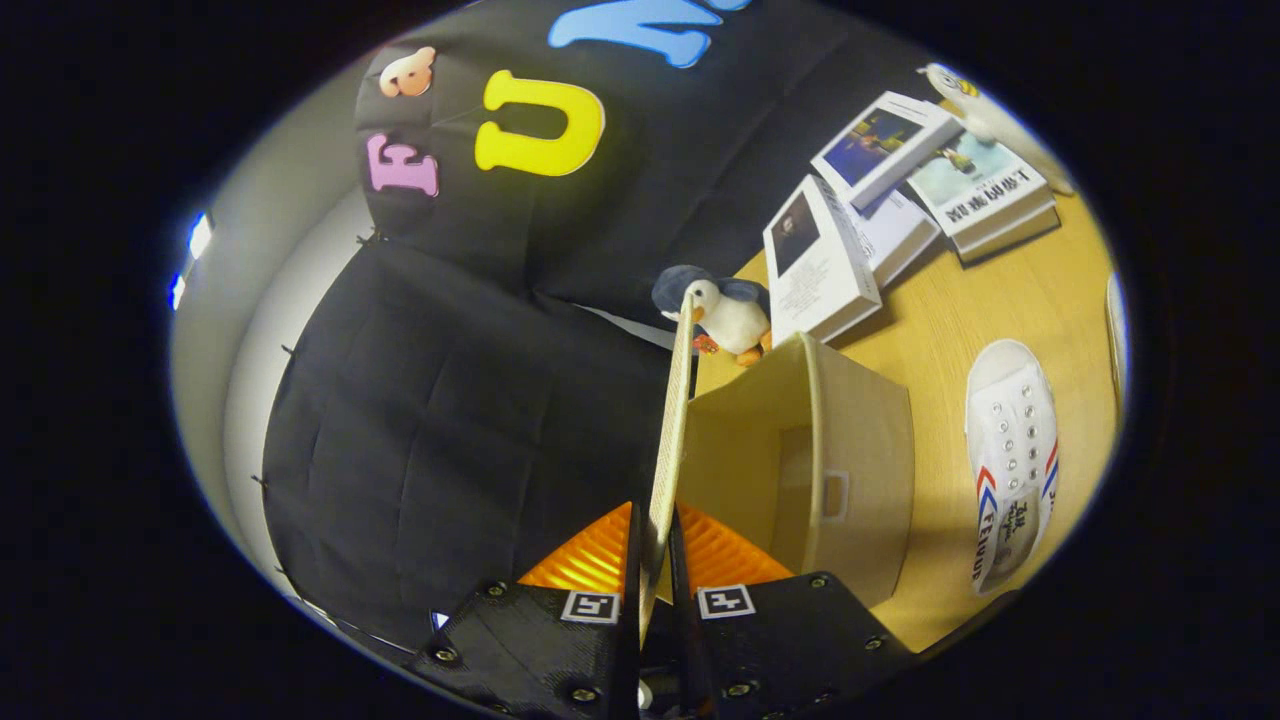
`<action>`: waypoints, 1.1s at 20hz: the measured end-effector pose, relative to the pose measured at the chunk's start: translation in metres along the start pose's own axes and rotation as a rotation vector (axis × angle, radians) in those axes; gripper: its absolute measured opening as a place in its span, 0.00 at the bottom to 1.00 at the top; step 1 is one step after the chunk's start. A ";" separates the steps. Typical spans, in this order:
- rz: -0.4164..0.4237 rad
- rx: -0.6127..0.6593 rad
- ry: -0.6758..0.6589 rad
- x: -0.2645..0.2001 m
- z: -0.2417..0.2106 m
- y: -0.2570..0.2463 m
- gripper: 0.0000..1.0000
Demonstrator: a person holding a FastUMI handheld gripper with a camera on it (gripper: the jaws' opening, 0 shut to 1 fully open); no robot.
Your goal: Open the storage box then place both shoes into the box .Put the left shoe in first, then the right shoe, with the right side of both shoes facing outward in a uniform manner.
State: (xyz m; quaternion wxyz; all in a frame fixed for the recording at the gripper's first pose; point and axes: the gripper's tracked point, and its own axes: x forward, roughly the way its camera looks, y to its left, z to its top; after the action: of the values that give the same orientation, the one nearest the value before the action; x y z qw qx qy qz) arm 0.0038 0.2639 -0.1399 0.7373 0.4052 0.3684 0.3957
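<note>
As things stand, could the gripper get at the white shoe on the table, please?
Probably not yet: the gripper is shut on the box lid, so its fingers are occupied. The white shoe lies uncovered on the table beside the open box.

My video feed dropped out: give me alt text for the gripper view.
The gripper is shut on the lid, lifted off the open storage box. A white shoe lies beside the box on the table, books beyond.

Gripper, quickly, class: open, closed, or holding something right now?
Gripper: closed on the box lid, both fingers pinching its edge, lid lifted off the open storage box.
</note>
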 end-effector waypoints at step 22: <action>0.007 -0.172 0.183 0.204 -0.100 0.133 0.14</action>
State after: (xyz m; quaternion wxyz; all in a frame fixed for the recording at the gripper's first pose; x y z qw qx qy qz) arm -0.0354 0.5224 -0.1069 0.7314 0.3038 0.3973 0.4636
